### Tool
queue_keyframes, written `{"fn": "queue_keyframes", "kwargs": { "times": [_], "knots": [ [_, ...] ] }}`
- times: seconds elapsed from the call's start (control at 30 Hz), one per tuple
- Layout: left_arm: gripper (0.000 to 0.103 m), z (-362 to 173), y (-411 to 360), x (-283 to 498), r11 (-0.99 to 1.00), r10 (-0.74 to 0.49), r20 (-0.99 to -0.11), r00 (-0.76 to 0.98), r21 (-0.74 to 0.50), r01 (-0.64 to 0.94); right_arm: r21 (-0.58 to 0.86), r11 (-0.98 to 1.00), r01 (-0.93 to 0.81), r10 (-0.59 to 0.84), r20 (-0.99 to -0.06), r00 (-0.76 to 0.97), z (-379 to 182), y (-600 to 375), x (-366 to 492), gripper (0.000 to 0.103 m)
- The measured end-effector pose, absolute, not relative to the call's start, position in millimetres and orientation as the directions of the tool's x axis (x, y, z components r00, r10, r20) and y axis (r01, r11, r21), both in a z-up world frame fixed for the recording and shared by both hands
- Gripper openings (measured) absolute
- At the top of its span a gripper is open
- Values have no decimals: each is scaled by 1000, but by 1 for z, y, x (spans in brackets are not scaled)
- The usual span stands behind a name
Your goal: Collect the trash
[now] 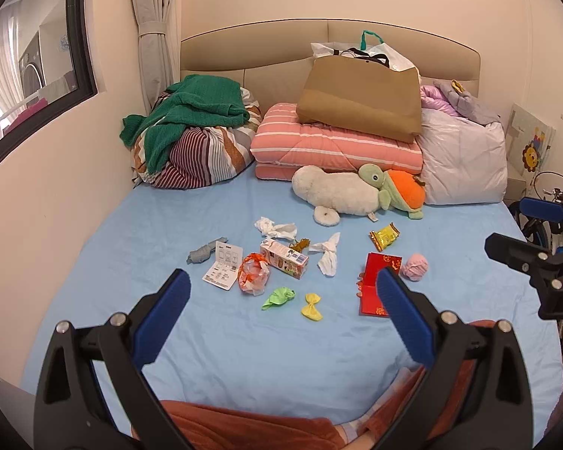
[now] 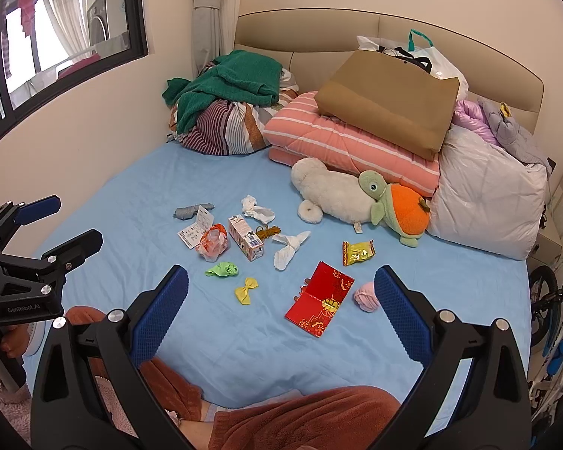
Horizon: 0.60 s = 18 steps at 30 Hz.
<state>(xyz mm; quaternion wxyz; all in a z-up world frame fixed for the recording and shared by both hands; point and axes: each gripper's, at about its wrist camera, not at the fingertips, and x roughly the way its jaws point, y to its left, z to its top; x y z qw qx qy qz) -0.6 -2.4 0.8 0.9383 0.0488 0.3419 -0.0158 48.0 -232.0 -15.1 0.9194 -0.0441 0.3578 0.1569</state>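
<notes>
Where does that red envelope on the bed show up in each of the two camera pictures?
Left wrist view: the red envelope lies right of centre, partly hidden behind the left gripper's right finger.
Right wrist view: the red envelope lies just right of centre, fully visible between the right gripper's fingers.
Shared landmark: the pink yarn ball sits just to its right in both.

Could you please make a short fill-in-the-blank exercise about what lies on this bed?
1. Both the left gripper and the right gripper are ____.
2. The brown bag rests on the striped ____ quilt.
3. The bed sheet is light ____.

Missing words: open; pink; blue
</notes>
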Motion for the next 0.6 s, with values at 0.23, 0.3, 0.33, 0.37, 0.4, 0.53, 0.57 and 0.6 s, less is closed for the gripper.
{"fn": "queue_keyframes", "kwargs": {
  "times": [0.23,0.3,0.33,0.37,0.4,0.53,0.57,0.6],
  "knots": [
    [99,1,-2,0,995,3,-643,766,80,63,34,947,-321,259,-671,695,-16,-234,45,96],
    [99,1,-2,-1,995,4,-644,765,80,62,33,947,-319,259,-667,699,-12,-232,47,96],
    [99,2,-2,-1,995,4,-644,765,79,62,34,948,-317,259,-664,702,-10,-232,48,96],
    [99,1,-2,-1,995,3,-644,765,78,62,33,949,-314,256,-662,704,-9,-232,48,96],
    [99,1,-2,-1,995,3,-643,766,78,62,31,950,-312,254,-660,708,-7,-231,48,96],
    [99,1,-2,-1,995,2,-643,766,78,63,28,950,-310,252,-653,714,-2,-230,45,96],
    [99,1,-2,-1,995,2,-643,765,76,62,28,950,-310,252,-653,714,-2,-230,45,96],
    [99,3,-2,-1,995,1,-644,765,76,63,28,950,-311,253,-653,714,-2,-230,46,96]
  ]
}}
